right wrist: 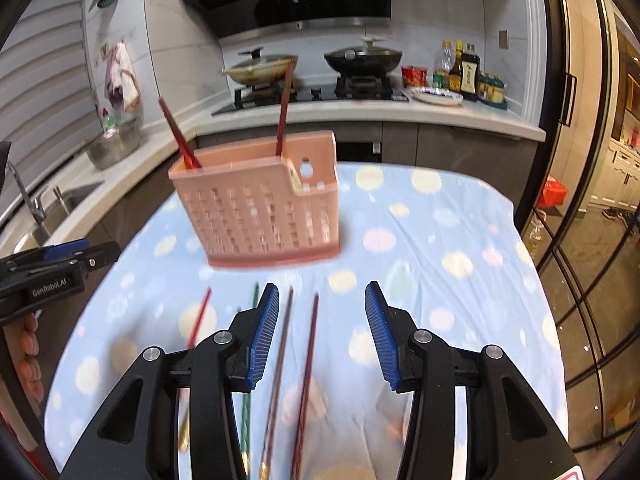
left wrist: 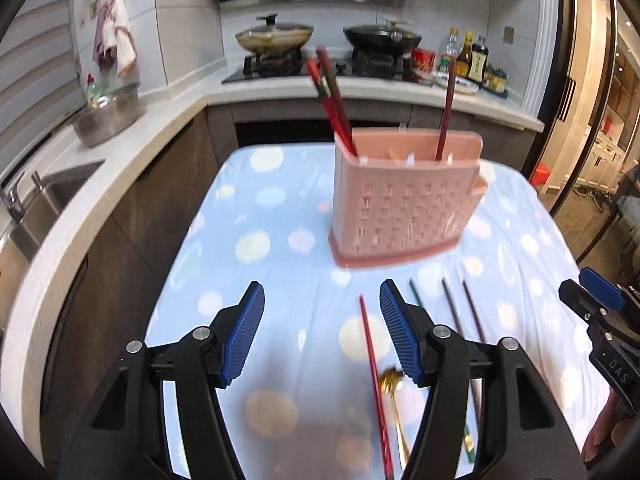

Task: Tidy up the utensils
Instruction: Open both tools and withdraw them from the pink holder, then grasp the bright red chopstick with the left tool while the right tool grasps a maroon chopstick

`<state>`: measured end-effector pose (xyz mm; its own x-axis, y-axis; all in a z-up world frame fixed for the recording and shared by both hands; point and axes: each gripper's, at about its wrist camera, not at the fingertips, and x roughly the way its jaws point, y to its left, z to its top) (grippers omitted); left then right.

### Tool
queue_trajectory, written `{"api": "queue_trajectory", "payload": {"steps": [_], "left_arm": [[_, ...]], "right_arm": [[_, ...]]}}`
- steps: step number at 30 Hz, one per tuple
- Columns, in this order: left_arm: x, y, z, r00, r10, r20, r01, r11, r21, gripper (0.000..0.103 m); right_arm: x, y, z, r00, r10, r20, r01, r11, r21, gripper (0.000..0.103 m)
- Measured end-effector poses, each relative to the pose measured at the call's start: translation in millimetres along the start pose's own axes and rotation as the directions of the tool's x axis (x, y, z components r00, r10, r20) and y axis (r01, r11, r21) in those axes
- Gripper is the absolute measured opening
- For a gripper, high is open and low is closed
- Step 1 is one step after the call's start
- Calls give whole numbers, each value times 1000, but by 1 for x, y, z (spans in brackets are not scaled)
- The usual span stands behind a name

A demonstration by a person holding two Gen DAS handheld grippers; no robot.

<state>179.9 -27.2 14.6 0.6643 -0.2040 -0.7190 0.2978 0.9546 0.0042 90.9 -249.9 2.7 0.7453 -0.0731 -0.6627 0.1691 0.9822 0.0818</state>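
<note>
A pink slotted utensil holder [left wrist: 404, 208] [right wrist: 260, 216] stands on the table with red chopsticks [left wrist: 332, 100] [right wrist: 180, 136] leaning in its left end and one dark red chopstick [left wrist: 446, 116] [right wrist: 283, 112] upright further right. Loose on the cloth lie a red chopstick [left wrist: 372, 372] [right wrist: 198, 316], a gold spoon [left wrist: 394, 392], a green chopstick [right wrist: 246, 412] and two dark chopsticks [left wrist: 460, 312] [right wrist: 308, 372]. My left gripper [left wrist: 322, 332] is open and empty above the cloth. My right gripper [right wrist: 322, 332] is open and empty above the dark chopsticks.
The table has a blue dotted cloth [left wrist: 260, 220] [right wrist: 440, 240]. A counter with sink [left wrist: 52, 196] and metal bowl [left wrist: 106, 120] runs left. A stove with two pans [left wrist: 328, 40] and bottles [left wrist: 468, 60] stands behind. Glass doors [right wrist: 580, 240] are right.
</note>
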Motion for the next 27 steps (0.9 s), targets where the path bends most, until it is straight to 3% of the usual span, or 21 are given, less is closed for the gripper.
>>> {"api": "queue_trajectory", "payload": {"steps": [8, 14, 27], "left_arm": [[2, -2, -75, 993, 9, -115, -7, 1000, 14, 57], [2, -12, -123, 980, -4, -197, 10, 999, 31, 57], [-9, -27, -154, 975, -38, -220, 46, 998, 33, 57]], "right_arm": [[-4, -4, -74, 992, 13, -122, -10, 1000, 21, 44], [-14, 4, -116, 986, 30, -166, -27, 1000, 15, 44], [-14, 15, -143, 977, 39, -210, -44, 999, -20, 32]]}}
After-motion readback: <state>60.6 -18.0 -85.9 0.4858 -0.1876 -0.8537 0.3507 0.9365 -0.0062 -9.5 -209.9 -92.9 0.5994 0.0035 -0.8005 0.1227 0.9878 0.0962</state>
